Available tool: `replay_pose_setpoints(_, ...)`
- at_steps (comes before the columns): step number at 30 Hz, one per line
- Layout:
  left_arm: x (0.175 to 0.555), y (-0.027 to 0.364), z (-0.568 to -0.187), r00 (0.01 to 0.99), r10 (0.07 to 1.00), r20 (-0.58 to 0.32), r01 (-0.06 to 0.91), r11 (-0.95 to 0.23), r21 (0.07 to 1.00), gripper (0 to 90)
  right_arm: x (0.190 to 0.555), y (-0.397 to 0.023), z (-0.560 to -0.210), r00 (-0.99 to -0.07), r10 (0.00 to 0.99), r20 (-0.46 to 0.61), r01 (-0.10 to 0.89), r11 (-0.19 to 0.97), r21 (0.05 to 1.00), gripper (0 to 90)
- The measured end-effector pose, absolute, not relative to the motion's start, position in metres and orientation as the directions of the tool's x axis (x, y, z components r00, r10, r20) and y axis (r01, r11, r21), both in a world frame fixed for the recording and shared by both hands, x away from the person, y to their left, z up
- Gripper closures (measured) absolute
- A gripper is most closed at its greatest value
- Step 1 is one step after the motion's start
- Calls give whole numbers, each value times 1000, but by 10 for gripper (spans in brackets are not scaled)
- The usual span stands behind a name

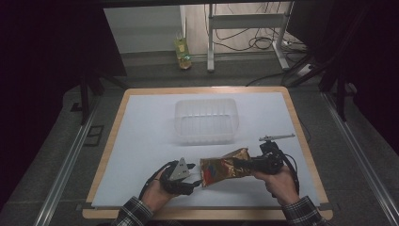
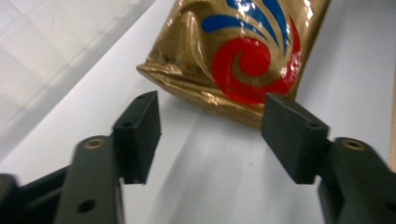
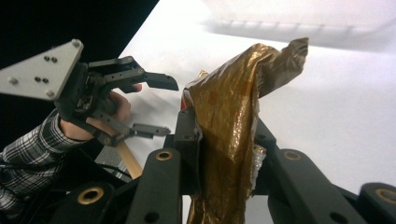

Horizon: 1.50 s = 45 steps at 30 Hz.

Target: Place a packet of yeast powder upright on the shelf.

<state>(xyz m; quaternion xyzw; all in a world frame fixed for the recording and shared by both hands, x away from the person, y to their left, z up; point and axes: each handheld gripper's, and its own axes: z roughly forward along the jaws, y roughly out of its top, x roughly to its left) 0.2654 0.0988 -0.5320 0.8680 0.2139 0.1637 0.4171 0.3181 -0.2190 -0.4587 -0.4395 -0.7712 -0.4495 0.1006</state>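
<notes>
Dim room and dark floor are surrounding a wood-edged desk (image 1: 109, 141) covered by a white sheet, with a clear plastic tub (image 1: 205, 120) sitting toward its far side. Near the front edge, the right gripper (image 1: 248, 165) is clamping one end of a gold snack bag (image 1: 224, 171), its fingers (image 3: 187, 133) closed tight on the crumpled foil and holding the bag just above the sheet. The left gripper (image 1: 192, 173) is sitting at the bag's other end with its fingers (image 2: 140, 130) standing apart and pressing on nothing; the bag's sealed edge is lying just beyond them.

By its look the bag is going to handle as light, soft and crinkly, with slick foil that could slide out of a loose pinch, and its contents are probably fragile under a hard squeeze. The flat crimped seam at either end is looking like the safest place to hold.

The bag is showing shiny gold film with a red swirl and blue streaks printed on its face.
</notes>
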Motion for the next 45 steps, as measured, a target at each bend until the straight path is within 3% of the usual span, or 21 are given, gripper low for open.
replay_pose_setpoints(20, 263, 98, -529, 859, 508, 71, 244, -525, 815, 75, 329, -230, -432, -604, 613, 509, 742, 199, 640, 722)
replay_pose_setpoints(45, 265, 98, -530, 843, 530, 86, 246, -524, 815, 0, 350, -241, -408, -569, 660, 491, 740, 151, 655, 724)
